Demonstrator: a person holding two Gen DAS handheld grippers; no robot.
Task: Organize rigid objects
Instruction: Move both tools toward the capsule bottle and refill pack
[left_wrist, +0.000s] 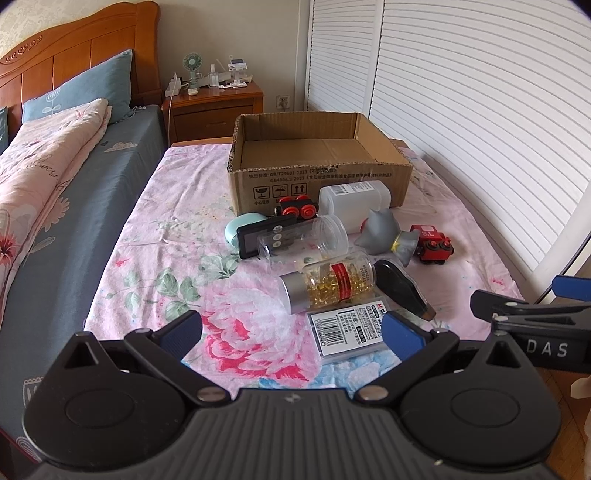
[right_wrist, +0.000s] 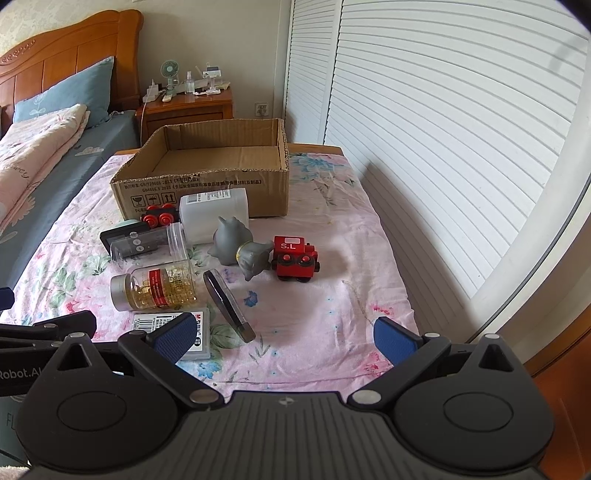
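left tool (left_wrist: 291, 334) jaws spread, empty | capsule bottle (left_wrist: 328, 282) lying just ahead | cardboard box (left_wrist: 317, 177) beyond

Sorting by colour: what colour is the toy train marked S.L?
Red toy train with black trim, clearest in right wrist view.

A desk (left_wrist: 155, 236) covered by a pink floral cloth (right_wrist: 317, 317) is seen ahead of both tongs. At its far end an open cardboard box (left_wrist: 321, 173) is set. Before the box, a white bottle (left_wrist: 351, 201), a wheeled red toy (left_wrist: 295, 210), a mint object (left_wrist: 240, 227) and a black device (left_wrist: 258, 238) are laid. Nearer the left tongs (left_wrist: 291, 332), a clear jar (left_wrist: 306, 236) and a capsule bottle (left_wrist: 328, 282) lie on their sides, with a labelled case (left_wrist: 347, 328) just ahead of the fingertips. A grey figure (right_wrist: 240, 247) touches a red train (right_wrist: 295, 258) beyond the right tongs (right_wrist: 284, 336); a black flat object (right_wrist: 229, 306) lies closer.
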